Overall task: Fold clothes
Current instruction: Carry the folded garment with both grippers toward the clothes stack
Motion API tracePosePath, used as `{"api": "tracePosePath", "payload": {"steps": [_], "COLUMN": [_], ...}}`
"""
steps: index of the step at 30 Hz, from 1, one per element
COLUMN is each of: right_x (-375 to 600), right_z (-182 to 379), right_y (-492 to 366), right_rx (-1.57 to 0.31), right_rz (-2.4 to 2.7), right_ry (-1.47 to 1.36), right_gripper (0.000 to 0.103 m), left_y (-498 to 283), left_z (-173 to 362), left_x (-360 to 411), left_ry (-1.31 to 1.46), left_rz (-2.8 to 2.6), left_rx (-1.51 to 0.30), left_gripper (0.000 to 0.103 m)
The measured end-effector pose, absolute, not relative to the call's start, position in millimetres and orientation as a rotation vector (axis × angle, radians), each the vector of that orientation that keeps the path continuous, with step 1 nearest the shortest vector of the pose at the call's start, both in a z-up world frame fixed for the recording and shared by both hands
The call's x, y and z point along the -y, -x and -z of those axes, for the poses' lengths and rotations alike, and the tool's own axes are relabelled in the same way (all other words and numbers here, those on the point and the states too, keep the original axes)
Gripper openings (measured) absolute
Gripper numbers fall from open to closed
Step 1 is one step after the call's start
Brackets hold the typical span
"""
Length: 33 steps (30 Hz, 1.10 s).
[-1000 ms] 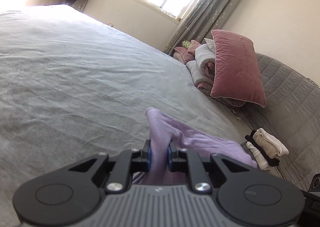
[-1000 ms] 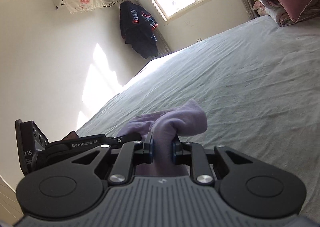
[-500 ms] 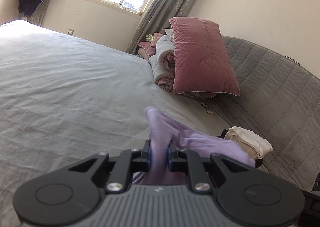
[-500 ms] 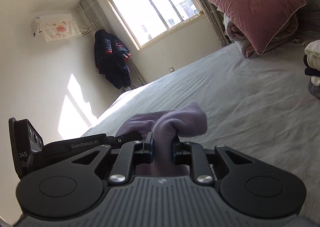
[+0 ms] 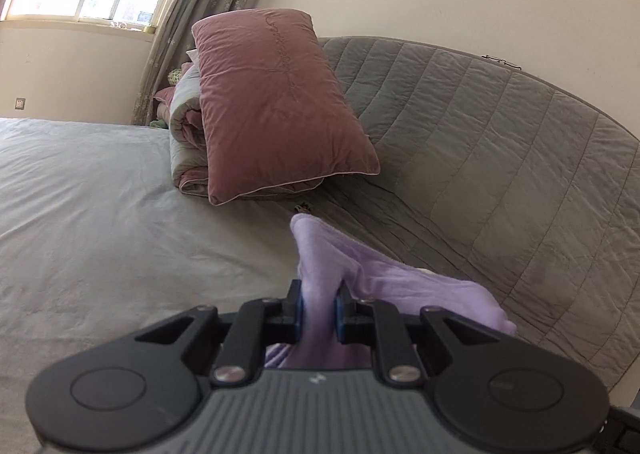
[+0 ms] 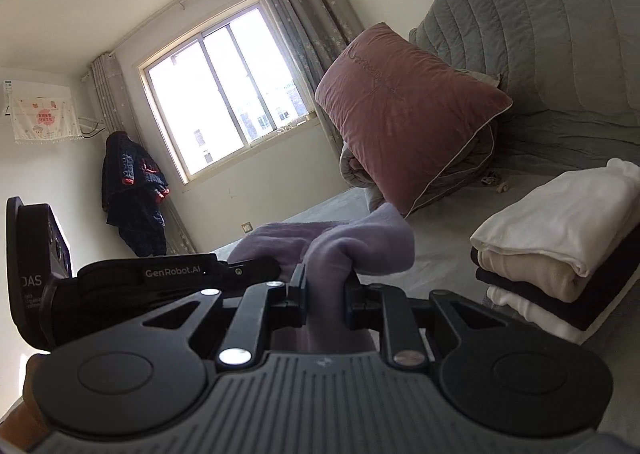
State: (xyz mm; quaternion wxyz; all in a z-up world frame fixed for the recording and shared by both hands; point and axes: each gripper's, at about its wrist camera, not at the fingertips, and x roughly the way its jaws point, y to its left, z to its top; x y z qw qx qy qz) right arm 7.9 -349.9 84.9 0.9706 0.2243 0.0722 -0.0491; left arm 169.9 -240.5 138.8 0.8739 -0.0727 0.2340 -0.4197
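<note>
Pinching lilac garment (image 5: pixel 320 254) – L gripper (image 5: pixel 319 308), R gripper (image 6: pixel 326 294)

The left wrist view is taken low over the grey bed (image 5: pixel 100 213), faced along it toward the quilted headboard (image 5: pixel 500 141); the right wrist view is tilted, faced toward the window (image 6: pixel 224 93); the pink pillow (image 5: pixel 272 101) (image 6: pixel 404 117) is shared by both, at middle range.
</note>
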Motion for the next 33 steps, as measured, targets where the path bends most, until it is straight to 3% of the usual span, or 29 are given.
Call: {"api": "tracePosePath", "payload": {"steps": [12,18,20,23,25,27,33], "right_x": [456.4,499.9,511.9,521.2,524.5,527.0,520.4], "right_z": [-72.5,-49.2,-35.7,-13.9,-1.9,6.6,-13.0], "right_y": [-16.9,-17.6,-20.0,-20.5,-13.9,-5.2,-3.4], "right_rx": [0.001,0.0,-0.025,-0.069,-0.069,-0.057,0.008], "right_rz": [0.383,0.496,0.516,0.567,0.609,0.641,0.617], "right_ry": [-0.492,-0.505,-0.493,-0.434,-0.402,-0.371,-0.212], "right_gripper": [0.02,0.02,0.021,0.024,0.04,0.047,0.047], "left_y": [-207.4,-227.7,-231.6,-238.1,-241.4,-245.1,-240.0], "left_z": [-169.3,-145.2,-128.8,-97.6,-88.0,-88.2,-111.3], "left_x": [417.7,481.0,496.5,513.8,511.6,502.4,471.2], "left_ry": [-0.12,-0.238,-0.269,-0.343,-0.347,-0.291,-0.093], "left_rz": [1.125,1.185,1.184,1.084,1.021,0.96,1.03], "left_rx": [-0.433,-0.431,-0.421,-0.422,-0.401,-0.384,-0.316], "left_gripper": [0.015,0.015,0.022,0.024,0.024,0.024,0.023]}}
